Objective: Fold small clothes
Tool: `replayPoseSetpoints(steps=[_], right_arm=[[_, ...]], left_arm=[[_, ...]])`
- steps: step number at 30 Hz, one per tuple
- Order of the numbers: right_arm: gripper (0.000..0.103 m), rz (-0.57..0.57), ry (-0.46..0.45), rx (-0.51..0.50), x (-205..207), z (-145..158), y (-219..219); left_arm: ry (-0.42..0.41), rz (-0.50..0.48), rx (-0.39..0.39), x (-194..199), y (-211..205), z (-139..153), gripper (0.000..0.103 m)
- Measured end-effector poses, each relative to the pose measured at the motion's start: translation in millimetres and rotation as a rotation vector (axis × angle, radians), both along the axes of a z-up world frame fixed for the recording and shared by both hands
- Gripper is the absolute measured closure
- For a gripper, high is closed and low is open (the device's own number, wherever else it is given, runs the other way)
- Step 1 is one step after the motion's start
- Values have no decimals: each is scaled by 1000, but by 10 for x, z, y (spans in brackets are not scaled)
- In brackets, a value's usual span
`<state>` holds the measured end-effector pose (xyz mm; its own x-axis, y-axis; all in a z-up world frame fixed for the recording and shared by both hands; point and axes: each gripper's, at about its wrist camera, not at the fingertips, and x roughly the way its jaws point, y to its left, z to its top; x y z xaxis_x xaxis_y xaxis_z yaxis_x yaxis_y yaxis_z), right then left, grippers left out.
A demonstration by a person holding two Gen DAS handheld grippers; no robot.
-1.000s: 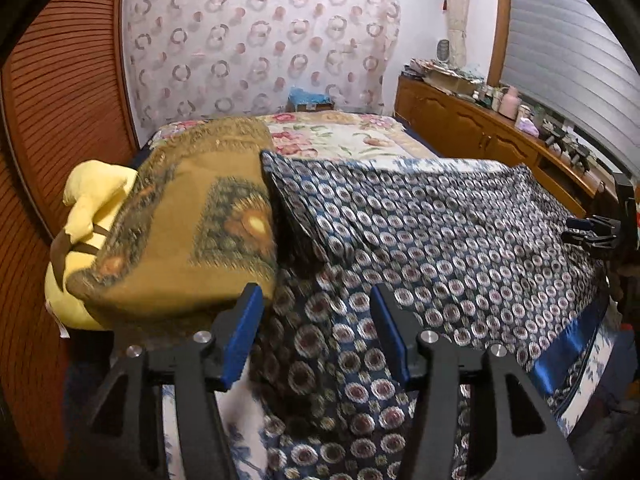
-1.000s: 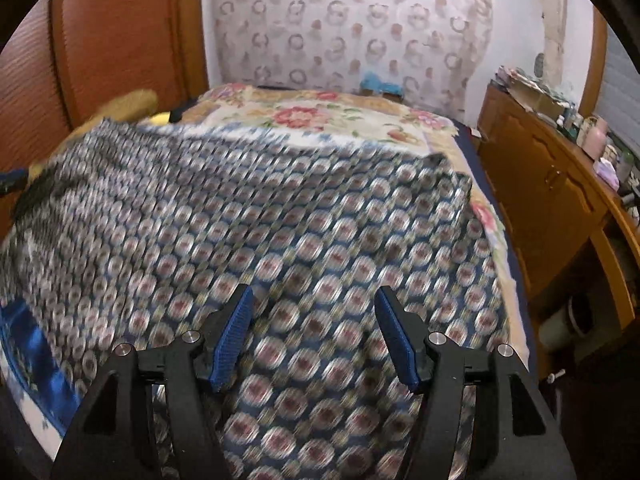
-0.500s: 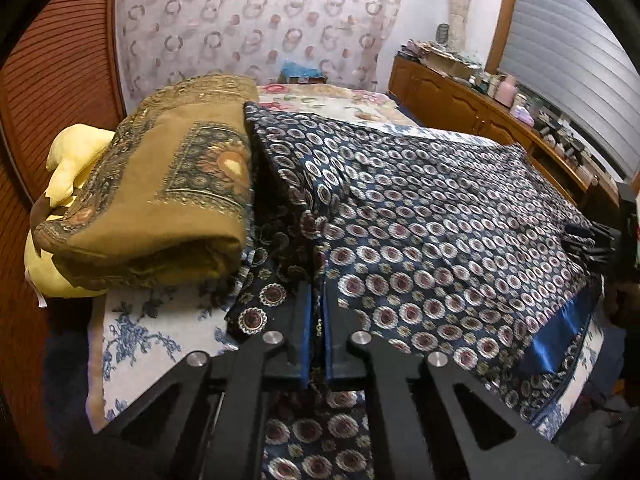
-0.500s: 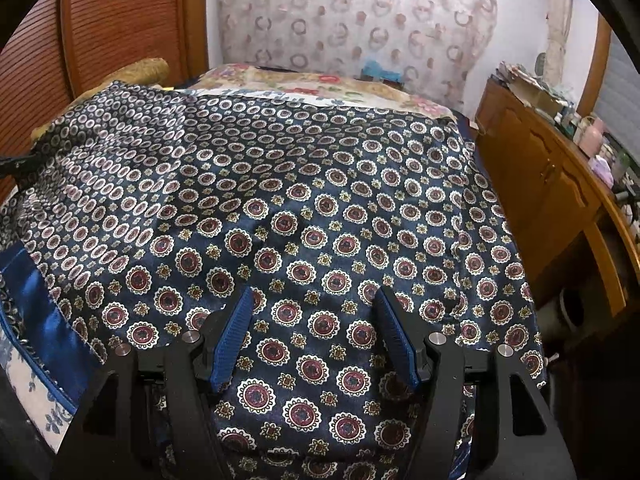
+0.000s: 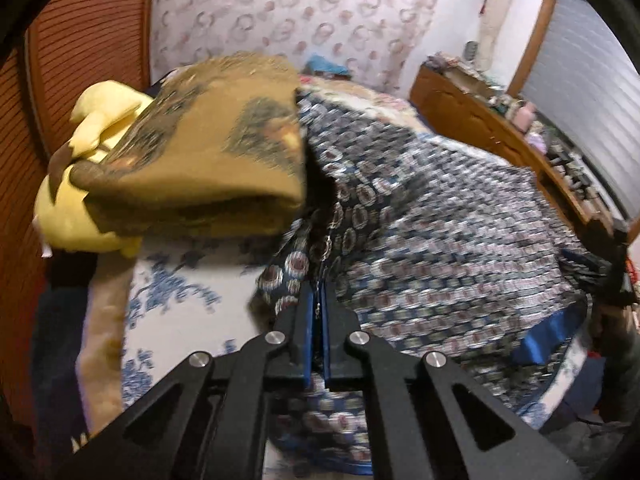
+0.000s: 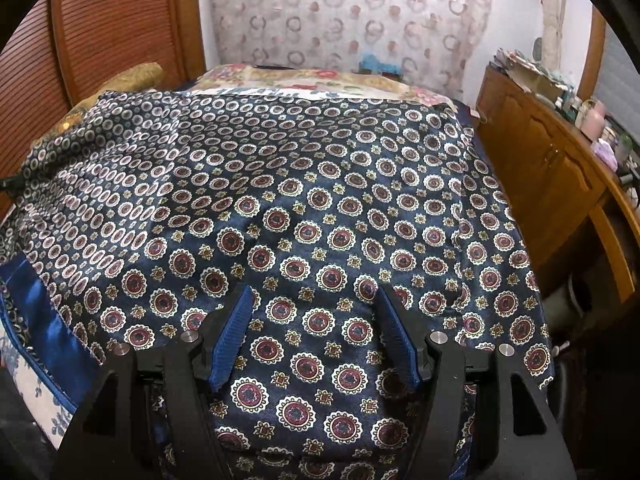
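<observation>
A navy garment (image 6: 320, 208) printed with red and white medallions lies spread over the bed, with a plain blue satin band (image 6: 44, 312) along its near left edge. In the left wrist view the same garment (image 5: 440, 248) runs to the right, and my left gripper (image 5: 319, 300) is shut on a pinched fold of its near left edge. My right gripper (image 6: 314, 304) stands open just above the cloth near the bed's front edge, with flat fabric under its blue pads (image 6: 234, 332) and nothing pinched.
A folded ochre patterned blanket (image 5: 208, 152) rests on a yellow plush toy (image 5: 80, 184) at the left, touching the garment's edge. A white sheet with blue flowers (image 5: 176, 292) covers the bed. A wooden sideboard (image 6: 560, 184) crowded with small items lines the right side.
My left gripper went from open to shut on the garment's edge, then sank and rolled with the cloth in it. The right gripper settled slightly lower over the fabric and stayed open.
</observation>
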<state>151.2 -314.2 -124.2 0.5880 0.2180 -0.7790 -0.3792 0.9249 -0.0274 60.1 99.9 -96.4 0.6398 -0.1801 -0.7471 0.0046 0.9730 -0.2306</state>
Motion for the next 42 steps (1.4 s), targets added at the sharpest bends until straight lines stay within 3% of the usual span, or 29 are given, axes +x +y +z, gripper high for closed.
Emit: replayPoseSetpoints(steps=[11,13,15,16,32,39,41,42], right_arm=[[37,-1,0,0,-3,4,-3],[36,-1,1,0,0,3,-8],[36,-1,1,1,0,3,-9],[36,-1,1,1,0,3,-10],[35,-1,2,2,3,8,-14],[35,-1,2,2,4,9,-15],[35,0,2,2,5,9,-16],[35,0,2,2,5,10,-16]], left_arm=[[31,3,76,2,-61,-222,93],[30,1,93,18,-85,-212,88],[31,9,117,22,-90,-214,74],[28,12,127,21,-96,-219,73],[17,22,169,-34,-131,-227,63],[-2,-2,119,-42,-134,-225,65],[-5,-33,99,-36,-170,-218,81],[-4,-40,97,-28,-183,-215,94]])
